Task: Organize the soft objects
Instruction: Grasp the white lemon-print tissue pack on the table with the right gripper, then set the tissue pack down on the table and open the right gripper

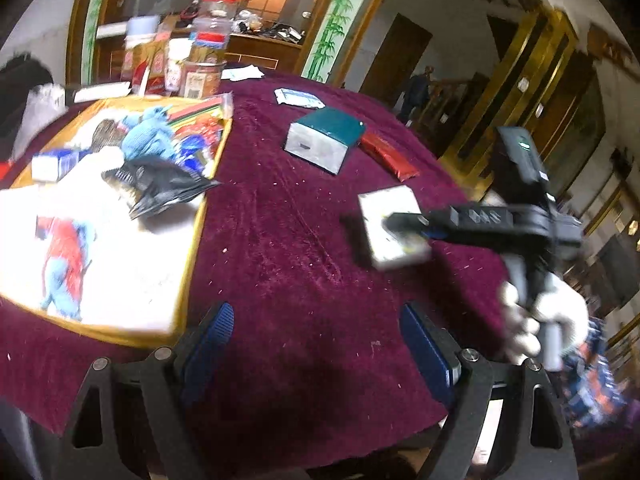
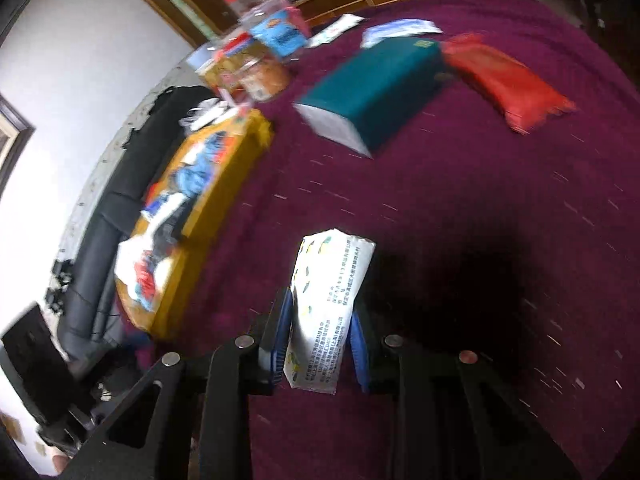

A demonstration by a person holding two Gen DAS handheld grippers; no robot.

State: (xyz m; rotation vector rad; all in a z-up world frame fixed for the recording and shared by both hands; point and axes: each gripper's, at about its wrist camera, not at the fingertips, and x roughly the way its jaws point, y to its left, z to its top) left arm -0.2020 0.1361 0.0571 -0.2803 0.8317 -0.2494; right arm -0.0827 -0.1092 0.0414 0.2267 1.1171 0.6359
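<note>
My right gripper [image 2: 320, 320] is shut on a white tissue pack [image 2: 330, 300], its blue pads pressing both sides, held above the maroon tablecloth [image 2: 460, 200]. From the left wrist view the same white pack [image 1: 390, 228] sits in the right gripper [image 1: 404, 224], carried by a white-gloved hand [image 1: 540, 320]. My left gripper [image 1: 316, 344] stands open and empty over the cloth. A teal tissue pack [image 1: 324, 140] [image 2: 376, 88] and a red pack [image 1: 390, 154] [image 2: 508, 84] lie further back. A yellow box [image 1: 200, 216] [image 2: 224, 196] at the left holds blue plush toys [image 1: 148, 136] and bags.
Jars and snack boxes [image 1: 200, 60] [image 2: 256, 60] stand at the table's back left. A white and blue packet [image 1: 298, 98] [image 2: 396, 30] lies beyond the teal pack. A black sofa [image 2: 120, 200] runs along the wall left of the table.
</note>
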